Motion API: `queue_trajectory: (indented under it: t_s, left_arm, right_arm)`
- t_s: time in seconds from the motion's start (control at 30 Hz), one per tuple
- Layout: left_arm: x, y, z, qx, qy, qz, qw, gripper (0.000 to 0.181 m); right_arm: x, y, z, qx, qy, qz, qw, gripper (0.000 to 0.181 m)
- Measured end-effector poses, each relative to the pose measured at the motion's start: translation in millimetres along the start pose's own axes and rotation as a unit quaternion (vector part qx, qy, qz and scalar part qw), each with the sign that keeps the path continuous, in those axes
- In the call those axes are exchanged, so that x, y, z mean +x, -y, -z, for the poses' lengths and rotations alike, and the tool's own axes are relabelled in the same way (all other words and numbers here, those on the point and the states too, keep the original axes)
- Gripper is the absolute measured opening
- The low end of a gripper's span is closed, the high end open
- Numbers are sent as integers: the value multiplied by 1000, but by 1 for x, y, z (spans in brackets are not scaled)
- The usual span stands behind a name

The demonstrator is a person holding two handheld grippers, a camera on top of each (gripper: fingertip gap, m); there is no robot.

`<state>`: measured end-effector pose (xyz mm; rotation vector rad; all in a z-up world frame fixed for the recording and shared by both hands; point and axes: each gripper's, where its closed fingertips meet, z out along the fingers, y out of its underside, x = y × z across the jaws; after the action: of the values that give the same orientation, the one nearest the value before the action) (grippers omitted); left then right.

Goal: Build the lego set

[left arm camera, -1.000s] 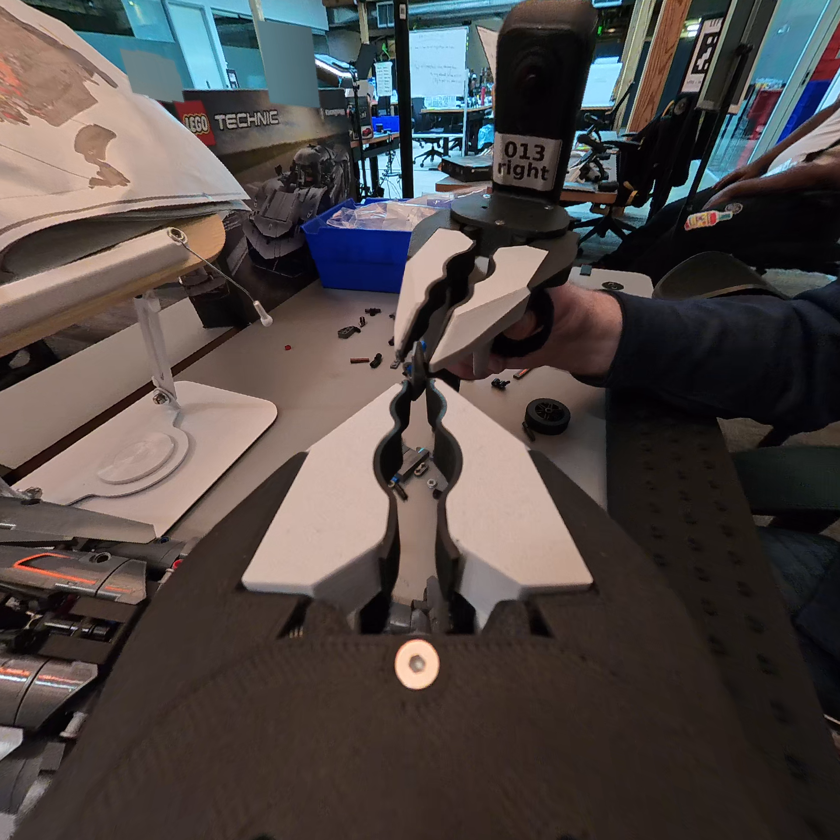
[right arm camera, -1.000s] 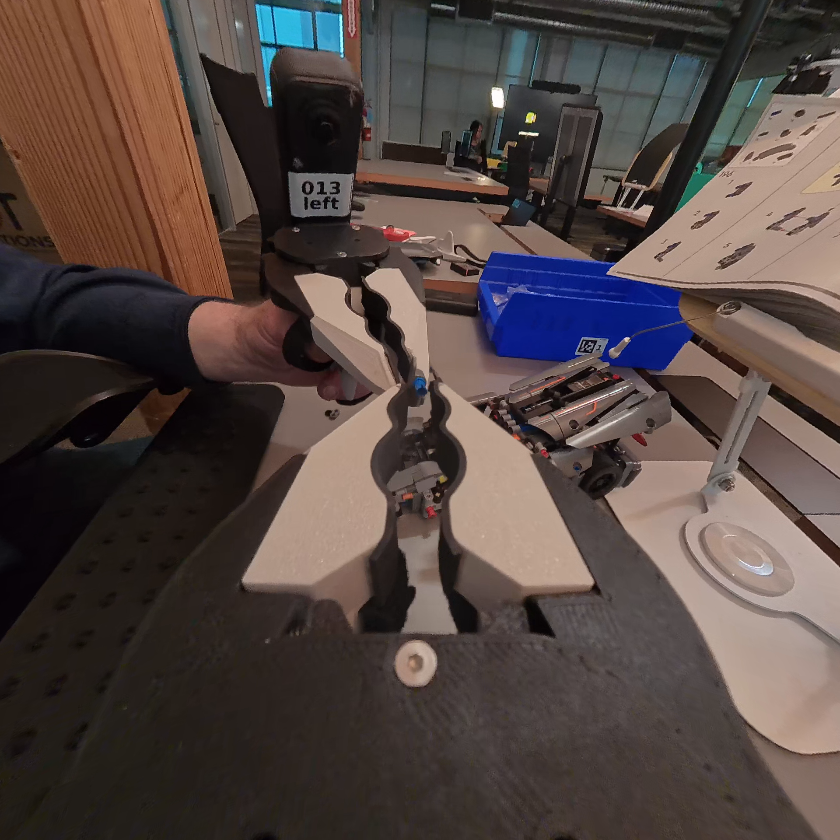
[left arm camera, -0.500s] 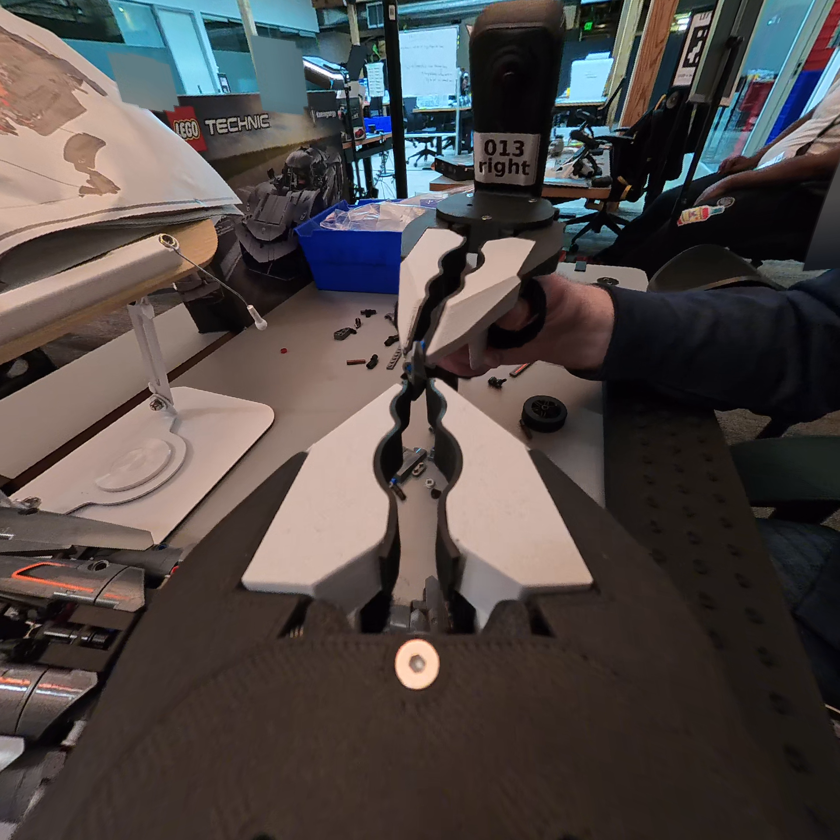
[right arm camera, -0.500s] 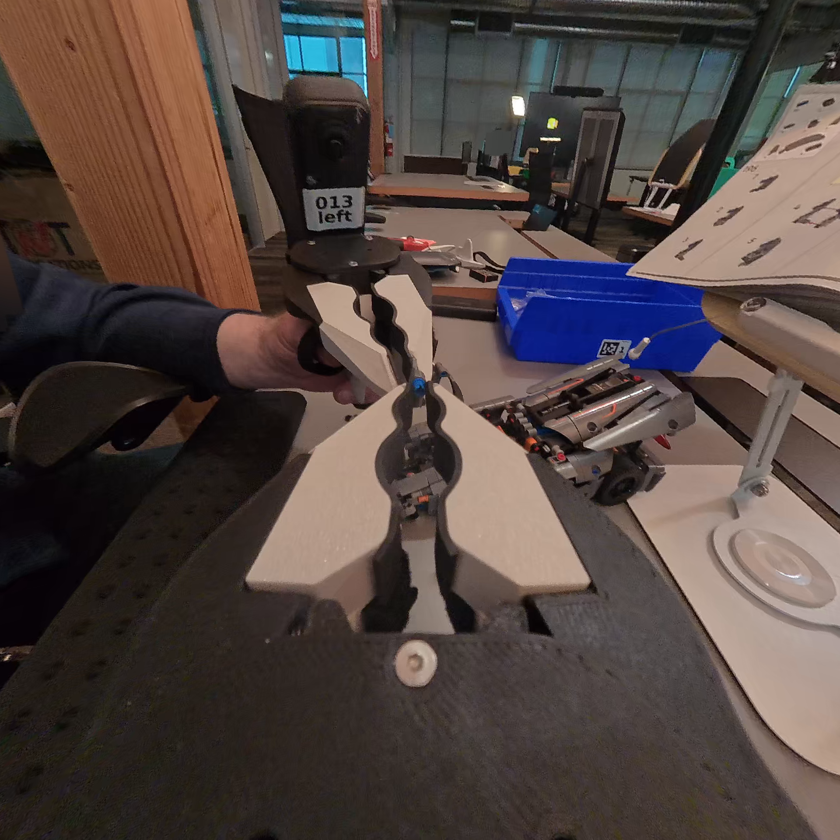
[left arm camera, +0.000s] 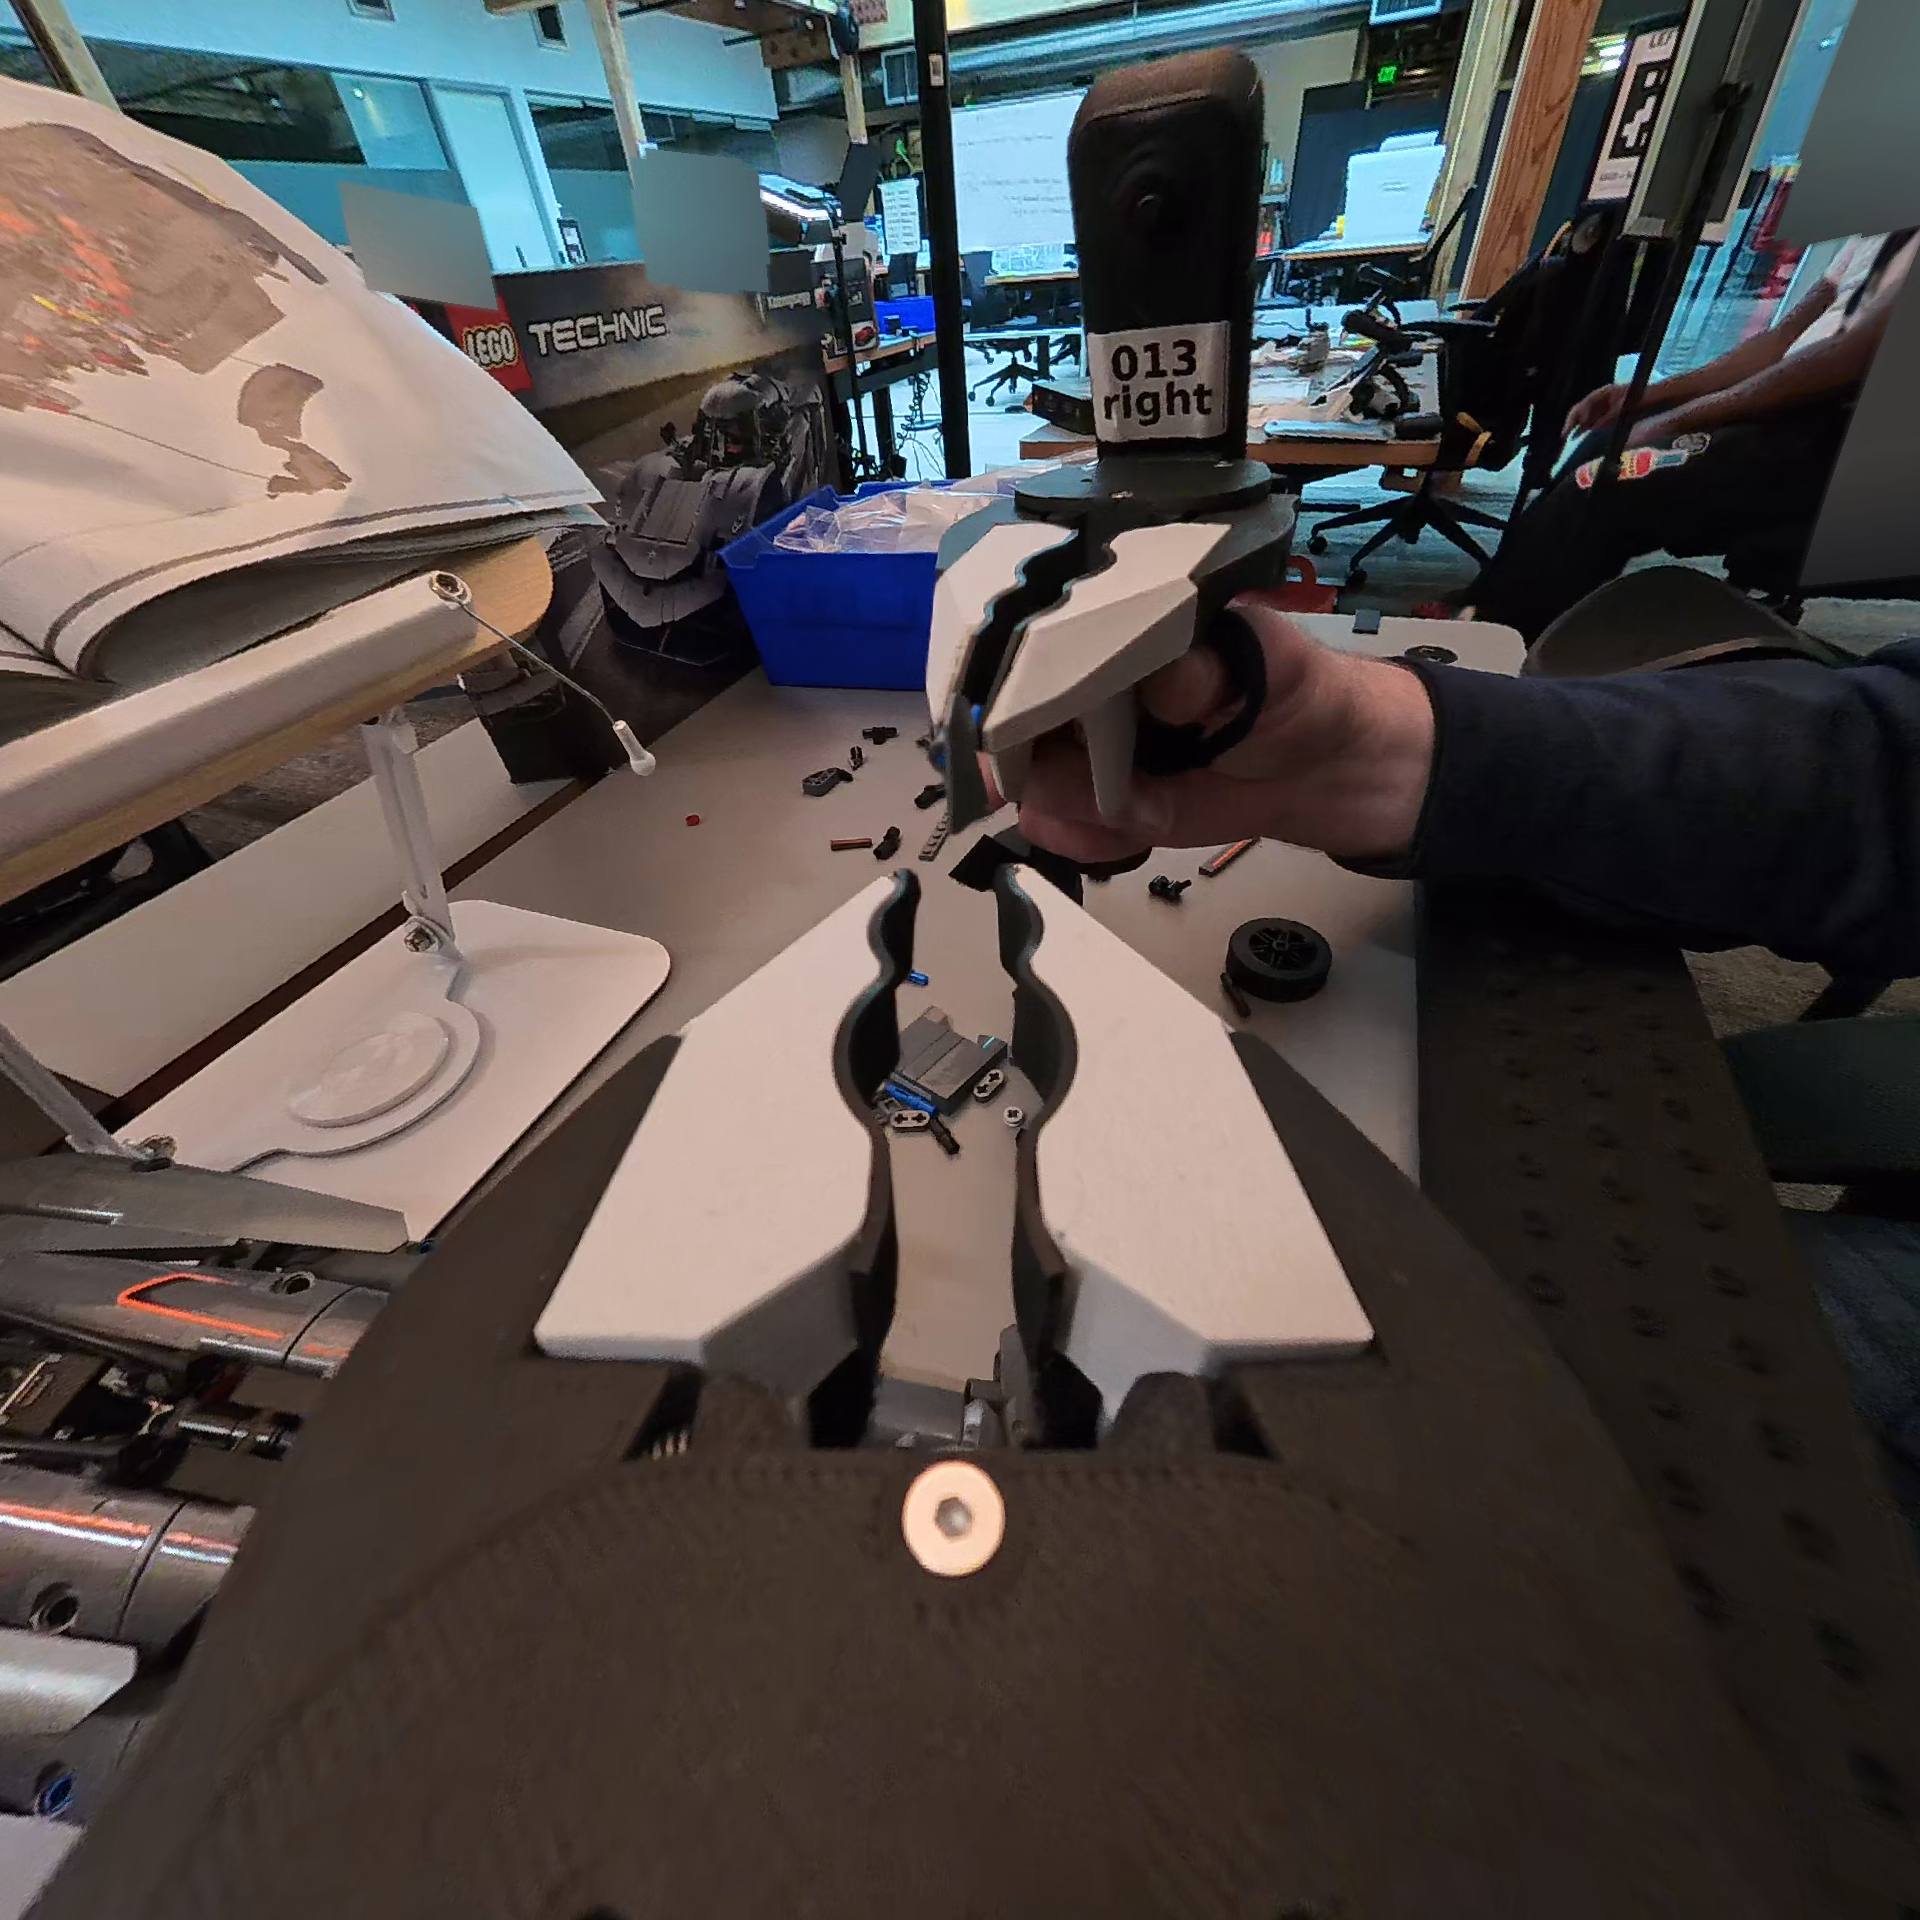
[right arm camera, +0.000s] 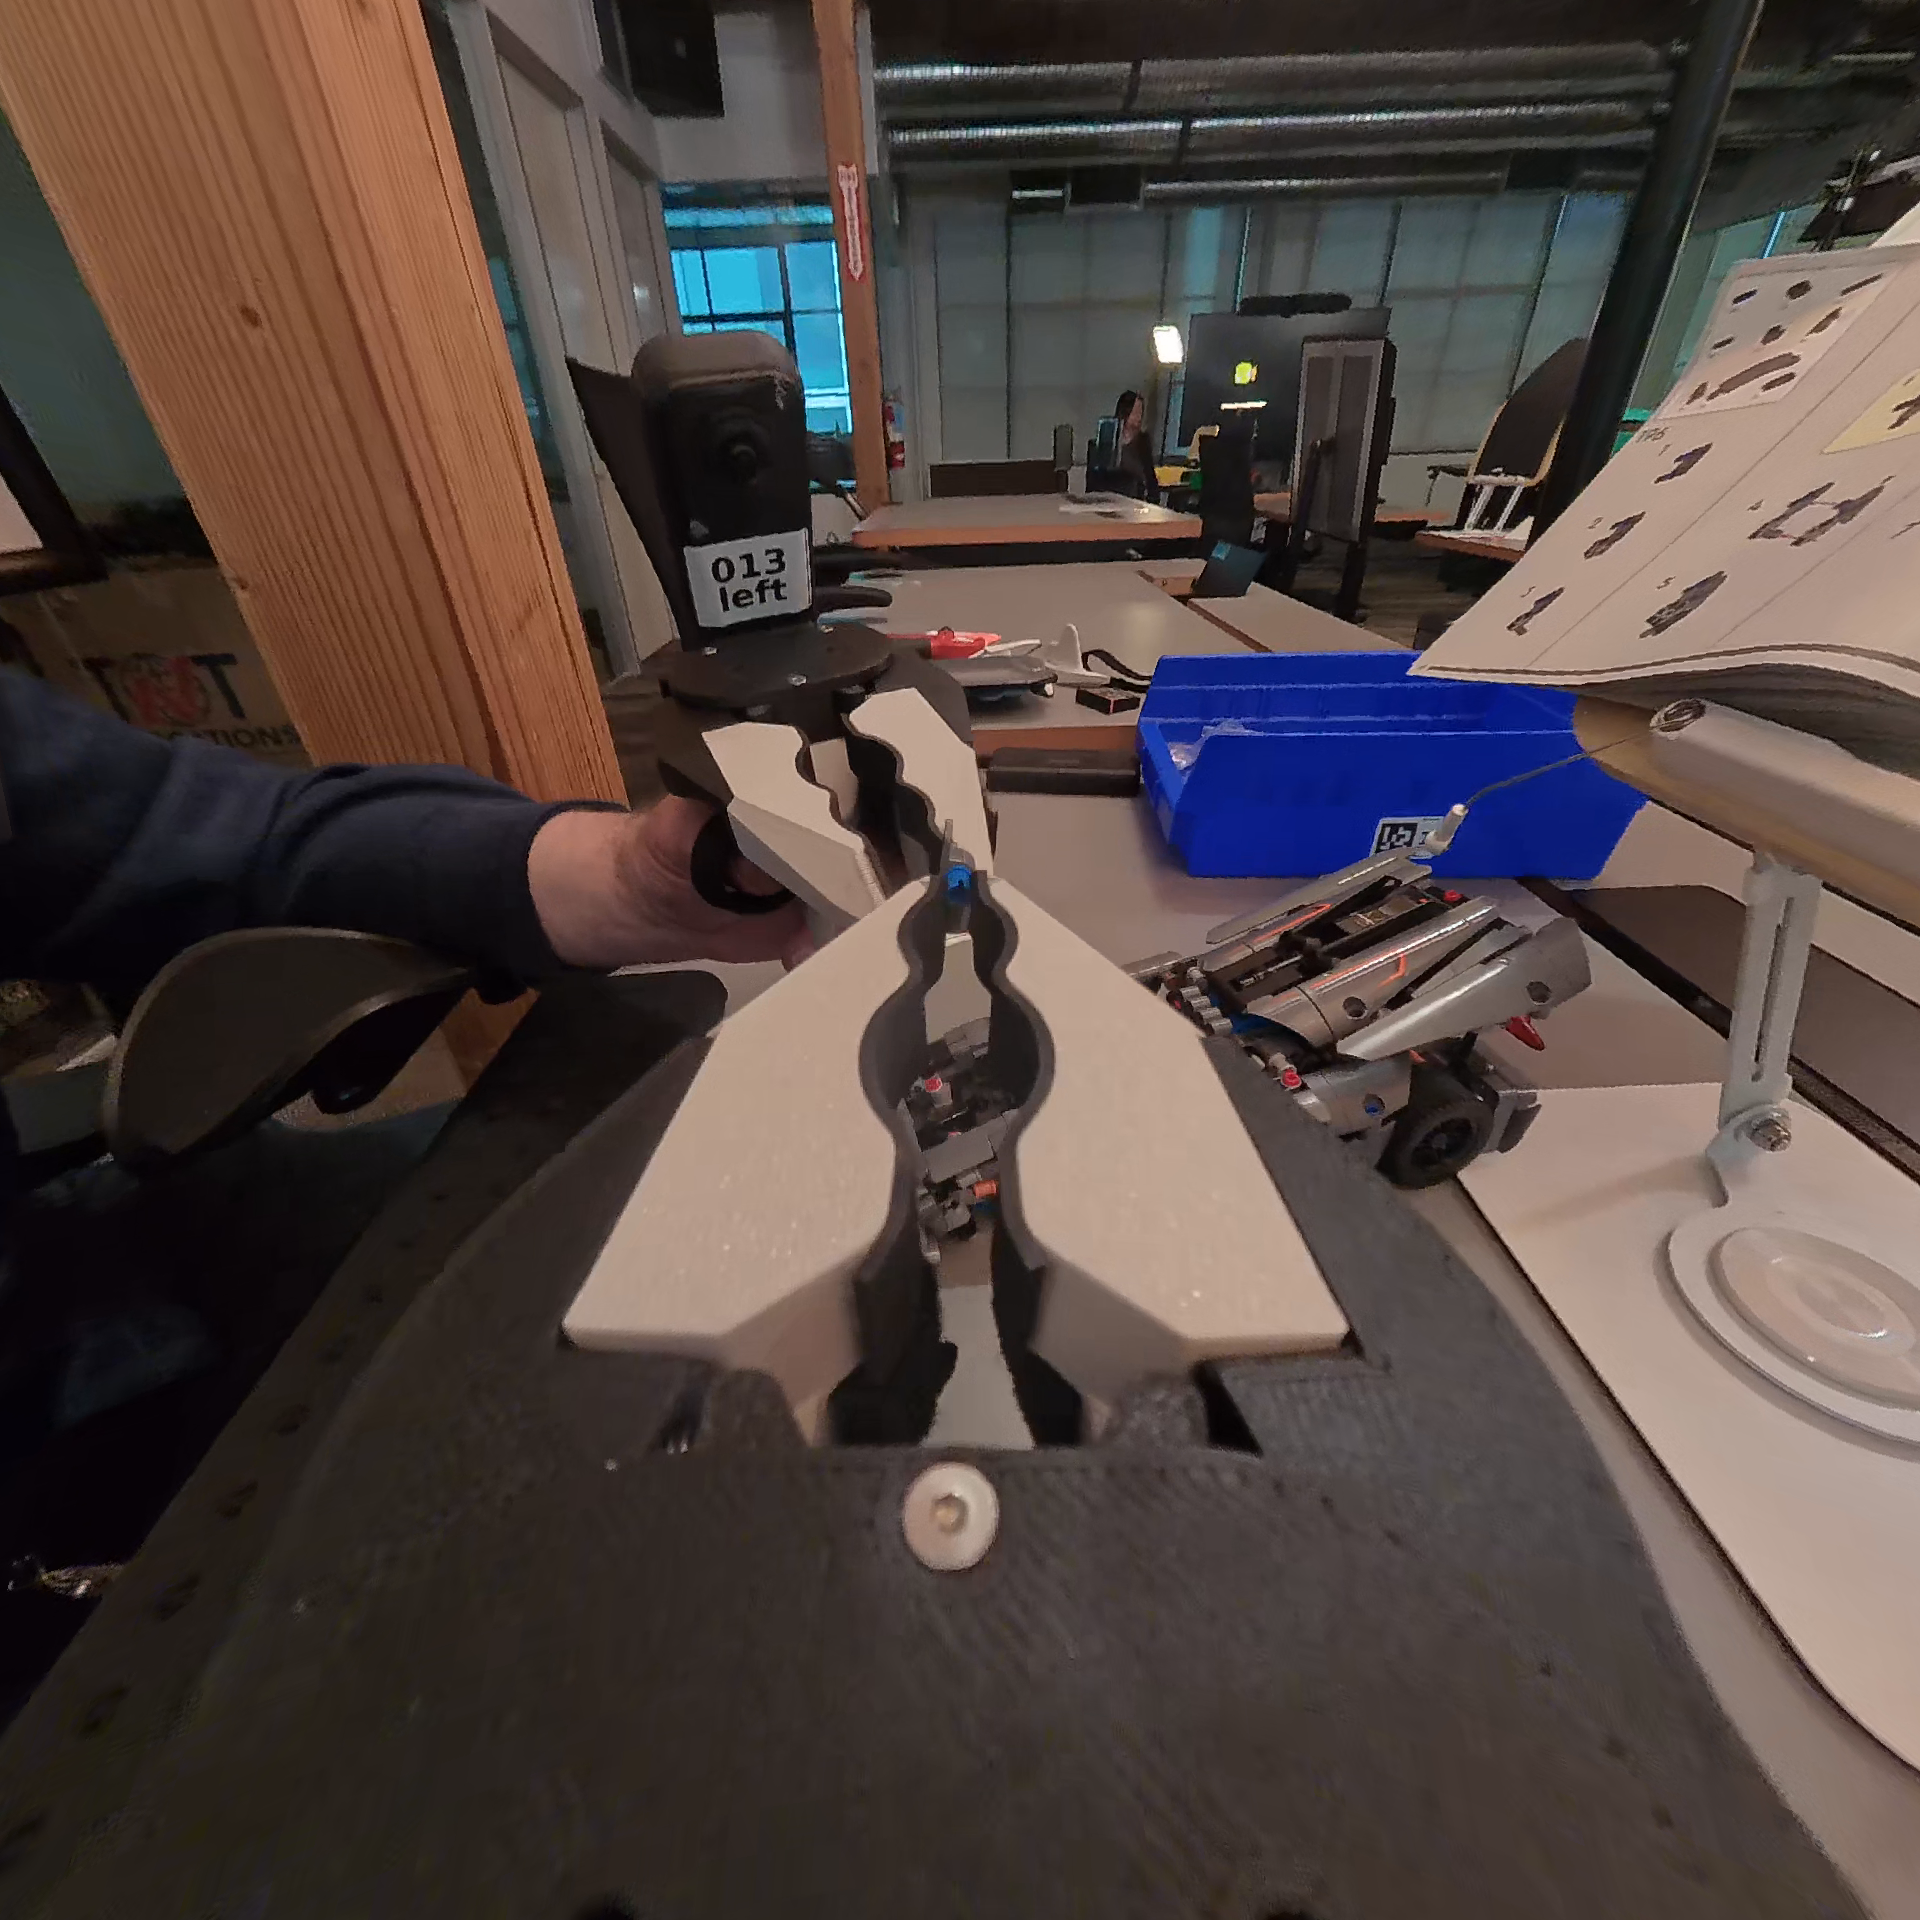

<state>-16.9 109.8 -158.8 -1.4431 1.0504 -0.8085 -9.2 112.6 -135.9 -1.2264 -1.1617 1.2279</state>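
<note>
Presently the build is sitting partway done. The main model (right arm camera: 1371,997), a grey vehicle with orange accents and one black wheel fitted, is resting on the bench (left arm camera: 727,862) to the right of the right claw (right arm camera: 958,902). That claw is pinching a small part with a blue pin (right arm camera: 956,885) between its closed tips, raised above the bench. The left claw (left arm camera: 951,894) is standing parted and empty, just below the right claw's tips. A small grey subassembly (left arm camera: 940,1065) is lying on the bench beneath its fingers. Judging by what is loose, much is remaining: scattered small pieces (left arm camera: 862,790) are lying beyond the left claw, and a spare wheel (left arm camera: 1278,958) is lying to its right. An instruction booklet (right arm camera: 1714,540) on a stand is overhanging the model. A blue bin (right arm camera: 1371,758) is sitting farther back. Nothing is blocking the gap between the claws.
</note>
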Motion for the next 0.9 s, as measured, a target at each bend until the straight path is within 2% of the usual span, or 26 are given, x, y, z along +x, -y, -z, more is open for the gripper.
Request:
queue_trajectory:
  t_s: [0.4, 0.47, 0.57, 0.7, 0.8, 0.9]
  left_arm:
    - [-2, -4, -1, -10, 4, 2, 1000, 8]
    - [-8, -3, 0, -11, 27, -8, 1000, 12]
    - [-19, -2, 2, -35, 101, -74, 991, 18]
    - [-22, 5, 1, -73, 183, -208, 958, 28]
    - [-20, 4, -4, -91, 203, -255, 941, 41]
    - [-22, 2, -6, -106, 216, -278, 930, 40]
  right_arm:
    - [11, 13, 13, 53, 1, -51, 997, 2]
    - [12, 13, 13, 55, 0, -56, 997, 2]
    - [10, 11, 11, 52, 11, -72, 996, 2]
    - [13, 10, 9, 61, 20, -119, 991, 2]
    - [16, 10, 10, 73, 29, -153, 985, 2]
    - [15, 7, 9, 62, 39, -174, 982, 1]
